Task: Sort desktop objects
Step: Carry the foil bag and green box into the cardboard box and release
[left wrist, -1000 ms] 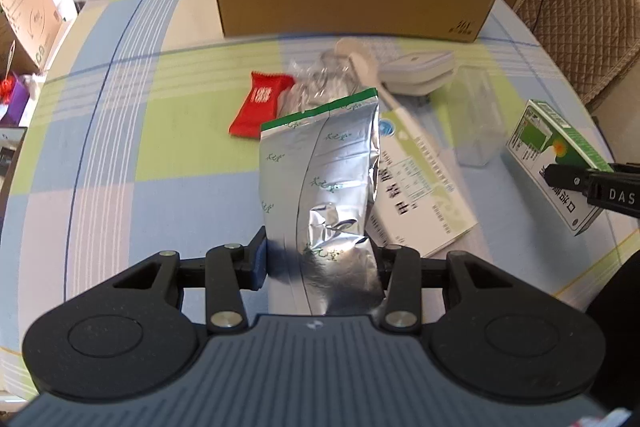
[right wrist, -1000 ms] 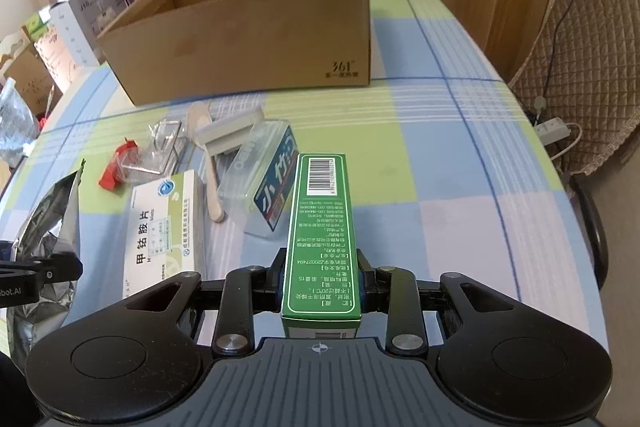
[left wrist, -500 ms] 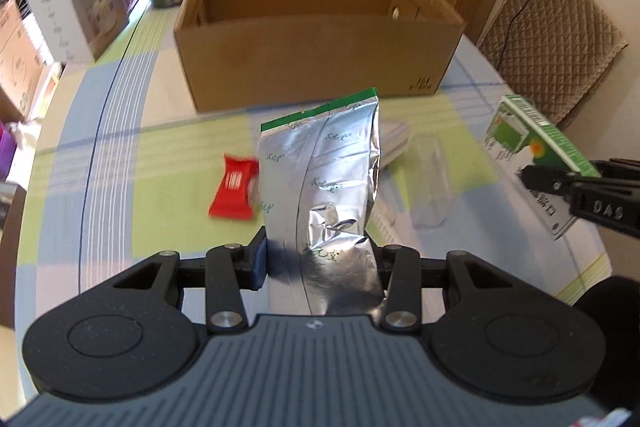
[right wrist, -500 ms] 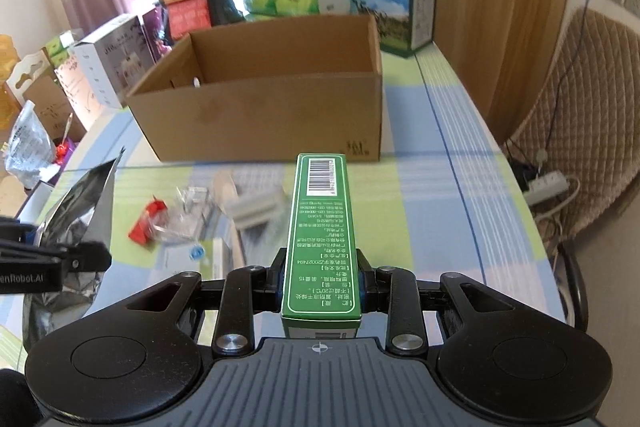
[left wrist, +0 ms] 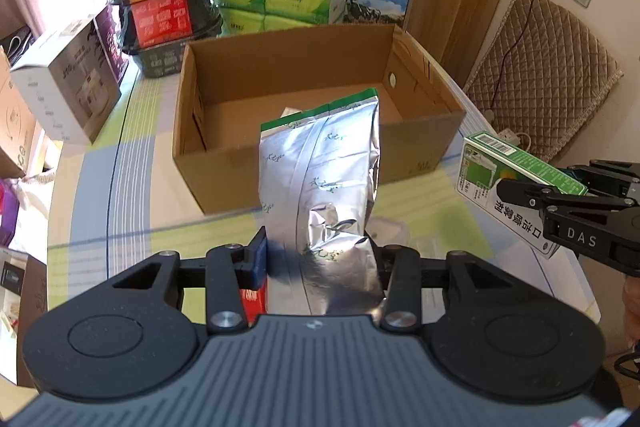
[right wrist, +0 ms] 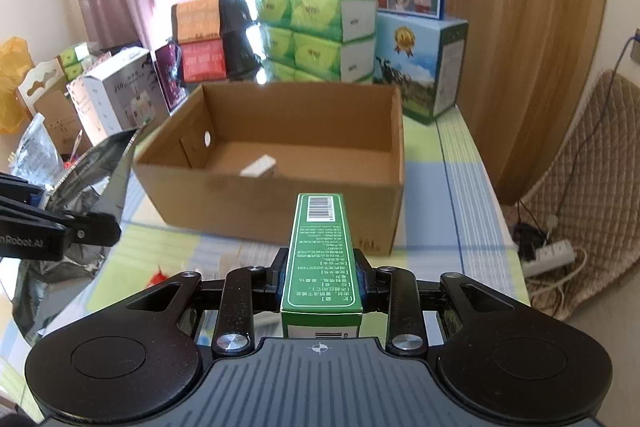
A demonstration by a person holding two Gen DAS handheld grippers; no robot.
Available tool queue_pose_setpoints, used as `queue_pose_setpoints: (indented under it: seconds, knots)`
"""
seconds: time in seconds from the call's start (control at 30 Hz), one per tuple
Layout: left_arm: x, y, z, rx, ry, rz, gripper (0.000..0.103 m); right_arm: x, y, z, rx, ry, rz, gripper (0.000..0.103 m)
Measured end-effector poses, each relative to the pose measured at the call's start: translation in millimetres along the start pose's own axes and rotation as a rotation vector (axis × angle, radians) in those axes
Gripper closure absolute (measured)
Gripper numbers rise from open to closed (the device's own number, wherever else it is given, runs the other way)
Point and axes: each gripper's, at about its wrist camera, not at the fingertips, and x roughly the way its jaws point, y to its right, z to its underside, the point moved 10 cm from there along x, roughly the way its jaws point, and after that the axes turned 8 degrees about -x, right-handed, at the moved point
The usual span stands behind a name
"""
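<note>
Covering the table (left wrist: 100,187) is a cloth of blue, green and white squares, with one open cardboard box (left wrist: 320,131) on it. On the left, the left gripper (left wrist: 320,259) squeezes one silver bag (left wrist: 320,187) upright before the box. On the right, the right gripper (right wrist: 322,283) squeezes one green carton (right wrist: 322,247), pointing boxward.

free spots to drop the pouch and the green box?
Cardboard box floor is mostly bare; one small white carton lies near the middle. Tablecloth right of the box is bare. Crowded: table behind the box, stacked tissue packs, and clutter below the silver pouch.
</note>
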Motion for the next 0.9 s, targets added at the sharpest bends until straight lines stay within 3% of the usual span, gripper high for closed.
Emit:
queue_pose_setpoints:
  seconds: [0.4,0.9]
  knots:
    - [36,-6,-61,-0.01,-0.005,-0.008,0.066,26,15,-67,-0.055,0.059,0.014,0.076]
    - [90,-45,-141,-0.012,0.007,-0.057,0.066,96,31,-117,-0.058,0.032,0.006,0.076]
